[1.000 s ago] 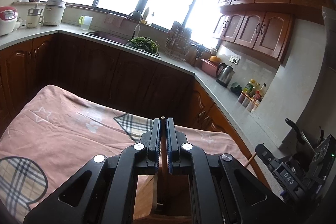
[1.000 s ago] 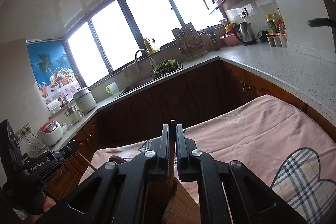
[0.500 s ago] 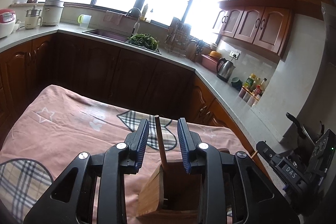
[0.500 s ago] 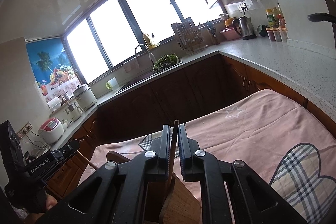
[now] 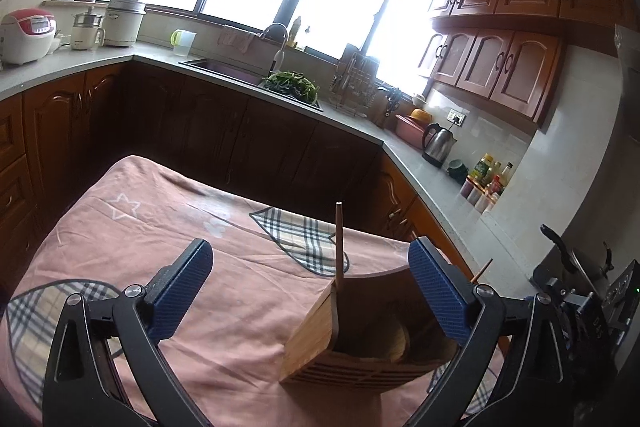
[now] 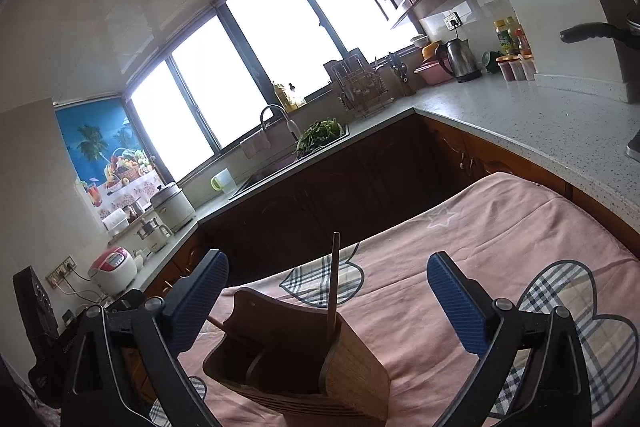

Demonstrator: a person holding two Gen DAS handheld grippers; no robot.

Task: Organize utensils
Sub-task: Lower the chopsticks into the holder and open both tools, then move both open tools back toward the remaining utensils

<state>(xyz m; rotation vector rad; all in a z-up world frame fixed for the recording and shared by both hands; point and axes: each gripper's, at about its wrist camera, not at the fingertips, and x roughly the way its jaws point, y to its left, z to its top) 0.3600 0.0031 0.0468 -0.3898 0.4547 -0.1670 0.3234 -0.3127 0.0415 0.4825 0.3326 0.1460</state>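
Note:
A wooden utensil holder (image 5: 360, 331) stands on the pink cloth-covered table (image 5: 160, 227). A wooden chopstick (image 5: 339, 247) stands upright in its left corner, and a second chopstick (image 5: 481, 270) leans out at its right. My left gripper (image 5: 310, 291) is open and empty, its jaws wide apart just above the holder. In the right wrist view the holder (image 6: 304, 359) shows with one chopstick (image 6: 333, 287) upright and another (image 6: 218, 323) leaning left. My right gripper (image 6: 326, 301) is open and empty above it.
Dark wood cabinets and a grey L-shaped counter (image 5: 440, 187) surround the table's far and right sides. On the counter are a sink with greens (image 5: 292, 85), a dish rack (image 5: 356, 87), a kettle (image 5: 438, 143), bottles and rice cookers (image 5: 26, 35). The other gripper's body (image 5: 580, 307) is at the right.
Both grippers were shut on chopsticks over the holder; both have opened wide and let them go. The chopsticks now stand in the holder.

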